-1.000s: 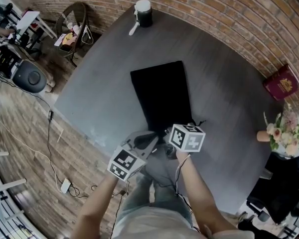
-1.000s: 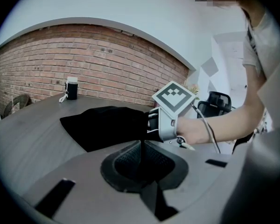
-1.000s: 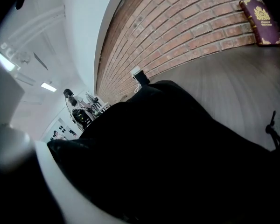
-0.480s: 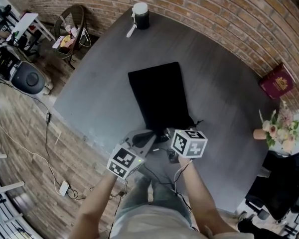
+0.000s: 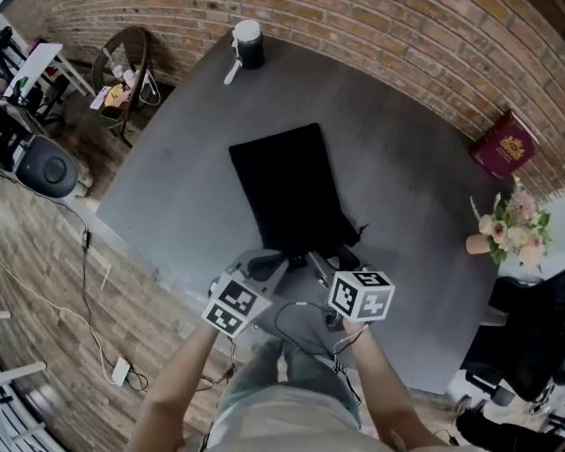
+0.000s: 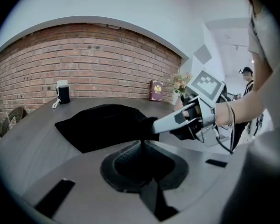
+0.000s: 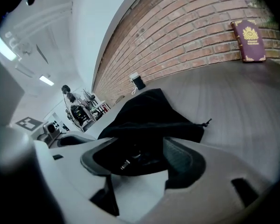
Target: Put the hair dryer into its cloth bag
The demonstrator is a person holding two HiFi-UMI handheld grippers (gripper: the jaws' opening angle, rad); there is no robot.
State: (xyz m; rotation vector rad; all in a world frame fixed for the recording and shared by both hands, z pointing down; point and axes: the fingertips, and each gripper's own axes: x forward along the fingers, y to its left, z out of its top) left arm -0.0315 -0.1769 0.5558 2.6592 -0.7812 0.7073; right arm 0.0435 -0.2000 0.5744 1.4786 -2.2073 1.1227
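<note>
My left fingers [image 6: 123, 161] clench the cloth bag's [image 5: 287, 186] edge. My right fingers [image 7: 182, 160] have just opened, cloth loose between them. A one-handed tug could slide it off the worktop [image 5: 414, 158].

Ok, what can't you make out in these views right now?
Hair dryer: seen in no view; if it is inside the cloth bag, the black fabric hides it.
Bag mouth: head view, covered by the left claw and right claw.
Small shiny piece between the right claw's jaws, which have just been opening: right gripper view, too small and dark to name.
</note>
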